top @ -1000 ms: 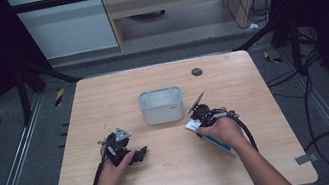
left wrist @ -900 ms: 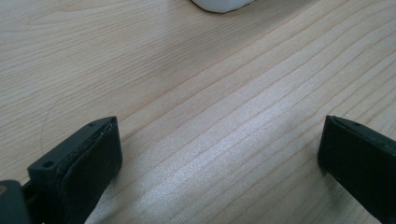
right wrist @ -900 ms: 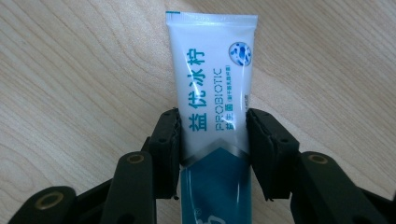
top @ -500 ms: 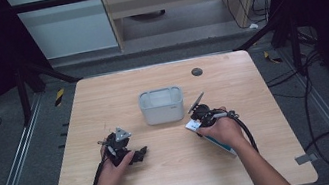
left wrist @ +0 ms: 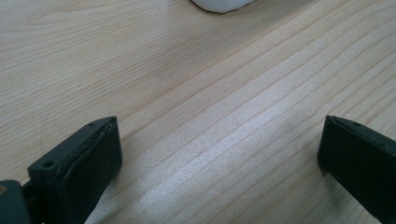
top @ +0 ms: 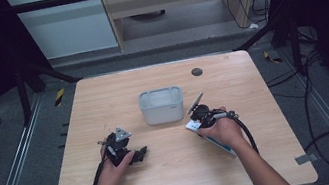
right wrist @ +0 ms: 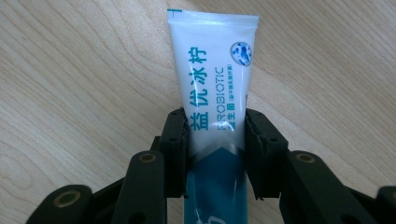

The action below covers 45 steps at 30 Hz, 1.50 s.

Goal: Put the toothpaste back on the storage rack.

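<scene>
Left hand (top: 113, 163) comes in from the bottom edge and holds the left claw (top: 129, 150) low over the desk (top: 102, 98), near the front-left part, jaws pointing right. In the left gripper view its jaws stand wide apart with bare wood between them; nothing held. A grey three-cornered plate sits on top of it (cable trails back along the forearm).

Right hand (top: 223, 130) reaches in from the bottom right, wrist angled toward the desk's middle. It holds the right claw (right wrist: 216, 140), which is clamped on a tube (right wrist: 214, 84). In the right gripper view the jaws press both sides of the tube about midway along it; the flat crimped end sticks out past the jaws over the wood, and the tube is white above, teal lower down, with blue print including "PROBIOTIC".

In the high view the tube (top: 192, 126) lies low at the desk just right of centre, close to the front-right corner of a white tub (top: 161, 105), not touching it. Cannot tell if the tube rests on the desk or is lifted.

Hard to make out: the tube's cap end is cut off by the bottom of the right gripper view; the hand covers much of the tube from above. The tub's contents are unclear. A small dark disc (top: 196, 72) sits near the far edge (what it is, cannot tell).
</scene>
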### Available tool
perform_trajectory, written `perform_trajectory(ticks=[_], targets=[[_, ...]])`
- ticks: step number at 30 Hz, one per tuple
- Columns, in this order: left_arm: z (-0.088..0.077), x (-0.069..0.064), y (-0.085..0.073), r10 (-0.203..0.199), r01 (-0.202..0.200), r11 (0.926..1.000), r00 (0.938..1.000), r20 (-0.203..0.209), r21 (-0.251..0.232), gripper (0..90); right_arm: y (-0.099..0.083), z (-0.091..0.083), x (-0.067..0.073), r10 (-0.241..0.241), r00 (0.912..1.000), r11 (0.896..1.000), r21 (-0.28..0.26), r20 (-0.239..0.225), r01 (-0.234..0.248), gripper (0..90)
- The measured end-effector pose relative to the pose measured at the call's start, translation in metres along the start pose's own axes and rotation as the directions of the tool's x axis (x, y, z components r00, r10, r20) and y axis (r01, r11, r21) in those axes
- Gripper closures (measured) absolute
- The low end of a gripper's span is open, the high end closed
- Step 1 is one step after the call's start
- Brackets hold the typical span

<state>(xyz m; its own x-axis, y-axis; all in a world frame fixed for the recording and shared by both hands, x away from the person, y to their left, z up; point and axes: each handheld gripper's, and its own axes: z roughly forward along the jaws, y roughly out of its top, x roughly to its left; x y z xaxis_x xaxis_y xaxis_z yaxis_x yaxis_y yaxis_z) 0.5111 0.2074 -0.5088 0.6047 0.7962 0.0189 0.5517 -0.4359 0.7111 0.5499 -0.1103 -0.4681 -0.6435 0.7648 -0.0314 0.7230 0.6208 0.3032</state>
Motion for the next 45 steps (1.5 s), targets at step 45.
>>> perform_trajectory(ticks=[45], targets=[[0.000,0.000,0.000,0.000,0.000,1.0000,1.0000,0.000,0.000,0.0,-0.009,-0.011,-0.008,0.073,0.9971,0.996,-0.059,-0.022,-0.074,79.0]])
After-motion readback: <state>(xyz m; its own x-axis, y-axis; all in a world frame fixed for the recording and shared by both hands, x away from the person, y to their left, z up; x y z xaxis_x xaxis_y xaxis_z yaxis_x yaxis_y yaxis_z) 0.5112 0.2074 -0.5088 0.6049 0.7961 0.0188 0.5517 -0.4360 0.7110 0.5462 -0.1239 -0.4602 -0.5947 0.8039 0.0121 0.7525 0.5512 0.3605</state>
